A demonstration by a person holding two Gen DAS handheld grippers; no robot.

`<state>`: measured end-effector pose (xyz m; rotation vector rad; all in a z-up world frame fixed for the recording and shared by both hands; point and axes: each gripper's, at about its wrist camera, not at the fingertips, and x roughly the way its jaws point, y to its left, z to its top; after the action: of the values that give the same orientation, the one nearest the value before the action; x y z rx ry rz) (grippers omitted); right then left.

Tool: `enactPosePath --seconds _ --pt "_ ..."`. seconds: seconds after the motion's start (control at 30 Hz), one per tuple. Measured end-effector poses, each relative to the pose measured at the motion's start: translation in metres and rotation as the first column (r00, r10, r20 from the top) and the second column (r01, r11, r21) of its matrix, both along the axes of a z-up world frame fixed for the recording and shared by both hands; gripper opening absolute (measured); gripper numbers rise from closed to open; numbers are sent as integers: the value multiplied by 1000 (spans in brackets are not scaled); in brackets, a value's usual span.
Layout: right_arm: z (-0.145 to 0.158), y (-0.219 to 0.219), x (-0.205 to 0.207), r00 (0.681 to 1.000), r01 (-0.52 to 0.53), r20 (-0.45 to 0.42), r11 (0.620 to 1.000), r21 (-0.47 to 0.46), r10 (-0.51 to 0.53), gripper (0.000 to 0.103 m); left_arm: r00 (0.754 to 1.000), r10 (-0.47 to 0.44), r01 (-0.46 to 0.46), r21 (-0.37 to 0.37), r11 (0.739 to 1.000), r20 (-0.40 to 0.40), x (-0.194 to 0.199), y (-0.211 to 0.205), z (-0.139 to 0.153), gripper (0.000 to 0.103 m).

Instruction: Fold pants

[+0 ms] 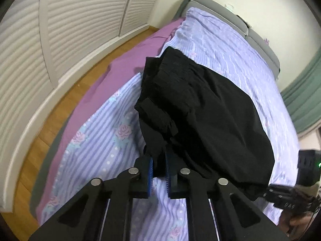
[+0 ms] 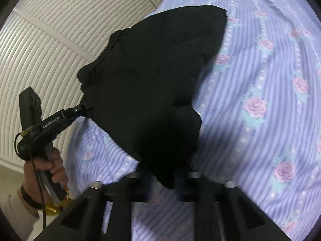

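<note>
Two grippers pinch black pants (image 1: 202,104) held above striped floral bedspread (image 1: 104,140). Left gripper (image 1: 159,172): blue pads (image 1: 150,167) closed on a fabric edge. Right gripper (image 2: 163,177): blurred, apparently clamped on the opposite edge. Pants hang bunched between them, far end draped on the bed. Louvred closet doors (image 1: 66,30) behind.

A striped floral bedspread (image 1: 112,140) covers the bed beside white louvered closet doors (image 1: 66,30) and wooden floor (image 1: 66,98).
</note>
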<state>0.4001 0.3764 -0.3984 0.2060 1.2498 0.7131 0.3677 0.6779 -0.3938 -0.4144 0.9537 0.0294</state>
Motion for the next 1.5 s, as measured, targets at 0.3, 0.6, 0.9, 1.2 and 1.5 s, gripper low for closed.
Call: enactPosePath --seconds 0.3,0.6,0.9,1.2,1.5 --pt "4 1 -18 997 -44 -59 999 23 45 8 997 4 0 41 999 -80 -15 12 -6 10" --pt "-20 6 -13 991 3 -137 1000 14 -1 20 998 20 -19 8 1000 -53 -26 18 -4 19" --pt "62 -7 -52 980 1 196 988 -152 29 50 997 58 -64 121 991 50 -88 -28 76 59" --pt "182 -77 -102 873 8 476 972 -234 107 50 981 181 -193 279 941 69 -174 -149 189 67" --pt "319 -203 -181 827 23 553 976 -216 102 61 937 346 -345 316 884 54 -263 -292 304 74"
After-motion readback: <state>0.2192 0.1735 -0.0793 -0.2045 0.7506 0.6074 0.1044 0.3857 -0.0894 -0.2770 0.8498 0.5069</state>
